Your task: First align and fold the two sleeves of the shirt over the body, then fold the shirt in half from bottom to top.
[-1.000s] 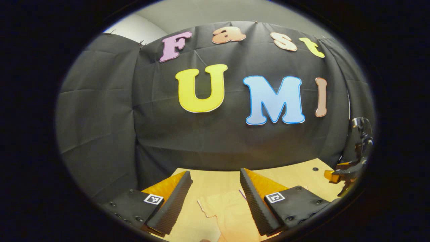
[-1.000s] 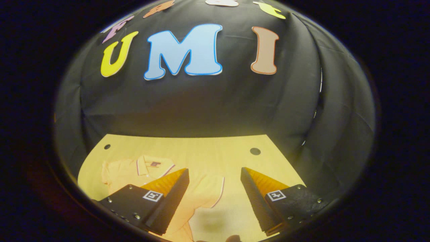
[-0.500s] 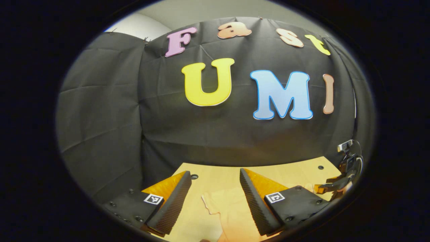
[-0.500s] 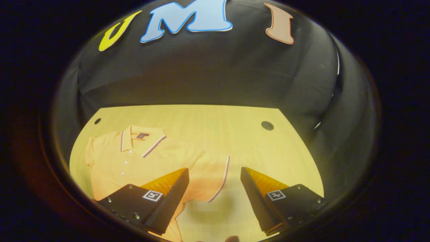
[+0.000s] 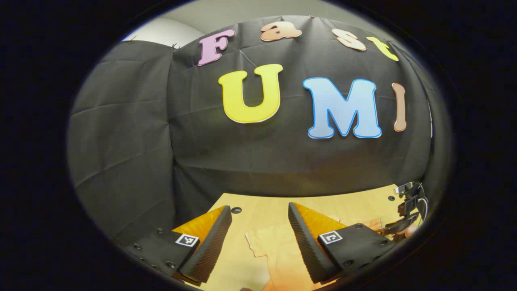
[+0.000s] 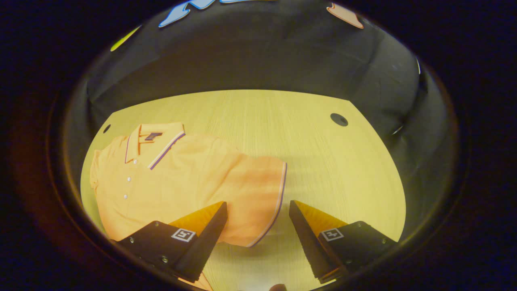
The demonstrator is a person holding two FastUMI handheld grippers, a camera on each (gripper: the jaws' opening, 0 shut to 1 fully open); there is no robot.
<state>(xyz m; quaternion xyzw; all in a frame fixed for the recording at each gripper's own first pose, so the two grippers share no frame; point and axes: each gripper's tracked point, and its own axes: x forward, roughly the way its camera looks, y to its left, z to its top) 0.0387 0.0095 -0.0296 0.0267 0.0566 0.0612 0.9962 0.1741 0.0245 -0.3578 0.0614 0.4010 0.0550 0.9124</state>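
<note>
A pale wooden table (image 6: 323, 161) is seen under black cloth walls, and an orange polo shirt (image 6: 181, 182) is laid flat on its left part, collar (image 6: 155, 141) toward the wall. In the left gripper view, the left gripper (image 5: 258, 238) is held open above one short sleeve (image 5: 270, 246), nothing between its fingers. In the right gripper view, the right gripper (image 6: 258, 234) is likewise held apart, empty, with the other sleeve (image 6: 258, 202) and its striped cuff lying between the jaws. From here, only the cuff's top layer might be pinched if the grip is taken too shallow, and the fold would be left crooked; the body could also be dragged off line if the two sleeves are pulled unevenly. A small dark label (image 6: 153, 136) is seen inside the collar, but its writing cannot be read. Square coded markers are carried on the fingers; no brand is legible.
</note>
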